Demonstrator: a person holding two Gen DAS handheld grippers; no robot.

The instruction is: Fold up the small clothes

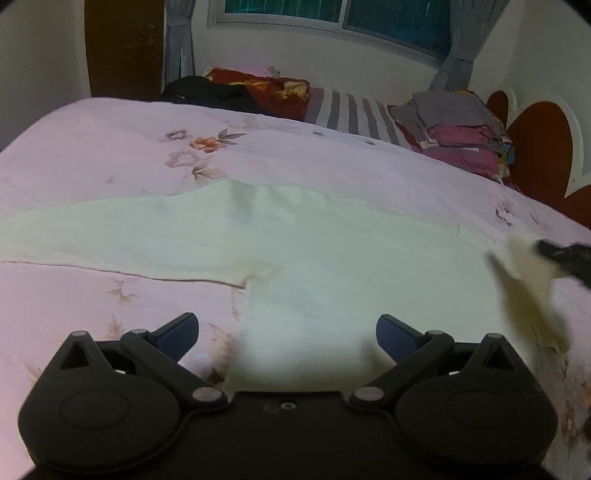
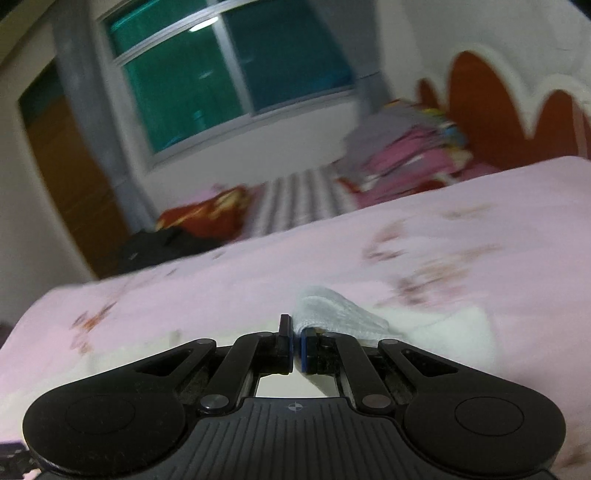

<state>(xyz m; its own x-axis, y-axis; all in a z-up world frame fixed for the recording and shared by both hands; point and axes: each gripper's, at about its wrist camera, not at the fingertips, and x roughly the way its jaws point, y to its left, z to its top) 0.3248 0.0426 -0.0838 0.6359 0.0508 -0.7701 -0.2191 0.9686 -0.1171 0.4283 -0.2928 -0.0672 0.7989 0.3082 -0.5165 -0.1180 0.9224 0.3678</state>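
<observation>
On the bed [image 1: 110,155], over a pink floral cover: one small pale garment [image 1: 295,236], spread mostly flat, with a loose fold ridge across its far edge and a long hem running off to the left.

Left tool [image 1: 287,334]: released, its blue-padded fingers [image 1: 177,336] standing wide apart with nothing between them. It hangs just above the near edge of the garment, which lies directly ahead of and below the gap between the fingers.

Right tool [image 2: 294,345]: clenched on a corner of the garment [image 2: 332,314]. The white knit is pinched between the two pads and drapes off to the right of the fingers, raised clear of the bed cover (in the left wrist view this lifted corner shows as a blurred pale flap at the right edge, with the dark tool beside it).

Far side of the bed: stack of folded clothes [image 1: 465,133] by the red headboard [image 1: 539,147], a striped cloth [image 1: 354,114], a red patterned bundle [image 1: 258,88], a dark item [image 1: 199,92]. Window [image 1: 332,14] with grey curtains behind.
</observation>
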